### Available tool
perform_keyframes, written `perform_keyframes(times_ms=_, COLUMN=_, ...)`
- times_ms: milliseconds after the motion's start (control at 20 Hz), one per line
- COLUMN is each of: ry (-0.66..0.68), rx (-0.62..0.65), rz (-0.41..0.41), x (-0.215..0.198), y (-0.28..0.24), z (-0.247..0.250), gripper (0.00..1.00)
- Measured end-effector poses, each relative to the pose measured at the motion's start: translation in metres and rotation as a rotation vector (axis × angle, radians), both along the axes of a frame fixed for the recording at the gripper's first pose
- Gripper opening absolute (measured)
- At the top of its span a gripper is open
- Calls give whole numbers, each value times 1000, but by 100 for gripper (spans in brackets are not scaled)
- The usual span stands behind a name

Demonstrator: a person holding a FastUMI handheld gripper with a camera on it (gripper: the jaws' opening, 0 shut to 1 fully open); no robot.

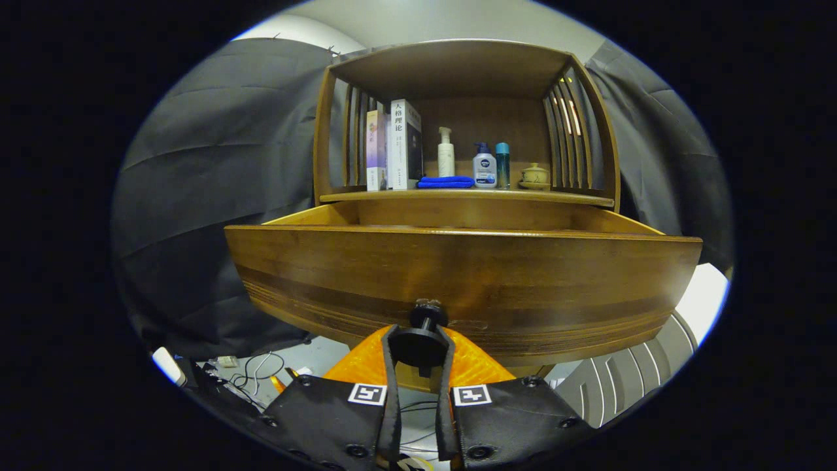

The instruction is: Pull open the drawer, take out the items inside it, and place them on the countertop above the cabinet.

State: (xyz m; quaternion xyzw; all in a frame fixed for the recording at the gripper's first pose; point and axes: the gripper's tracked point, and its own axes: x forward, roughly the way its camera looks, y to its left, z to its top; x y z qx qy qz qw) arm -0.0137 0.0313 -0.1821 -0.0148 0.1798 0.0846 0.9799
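My gripper (419,348) is clamped on the knob (426,333) of the drawer (458,275). Both fingers (391,366) press on the round black knob from its two sides.

The drawer is brown wood with darker stripes along its front. It is pulled out toward me, and its front stands just past my fingers. I see the top rim and a bit of the inner walls, but I cannot see what lies inside.

Above the drawer is the countertop (366,195) of the cabinet (324,131). Two books (395,144) stand near its left end. Next to them a blue cloth (446,182) lies flat, with a white pump bottle (446,152) behind it. Then come a blue-and-white bottle (484,166), a teal bottle (502,165) and a small lidded cup (535,175) near the right end. The front edge of the countertop is bare.

Slatted sides close the shelf on both ends. Cables (258,369) lie on the floor (327,356) below, left of my fingers.
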Motion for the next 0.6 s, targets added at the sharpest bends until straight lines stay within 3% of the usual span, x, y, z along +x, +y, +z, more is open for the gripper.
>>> perform_keyframes(times_ms=250, ry=23, rx=-6, rz=10, x=-9, y=-3, z=-1, gripper=23)
perform_keyframes(times_ms=450, ry=11, rx=9, rz=16, x=-10, y=-2, z=3, gripper=48)
perform_keyframes(times_ms=600, ry=-113, rx=-14, rz=28, x=-4, y=-9, z=46, gripper=66)
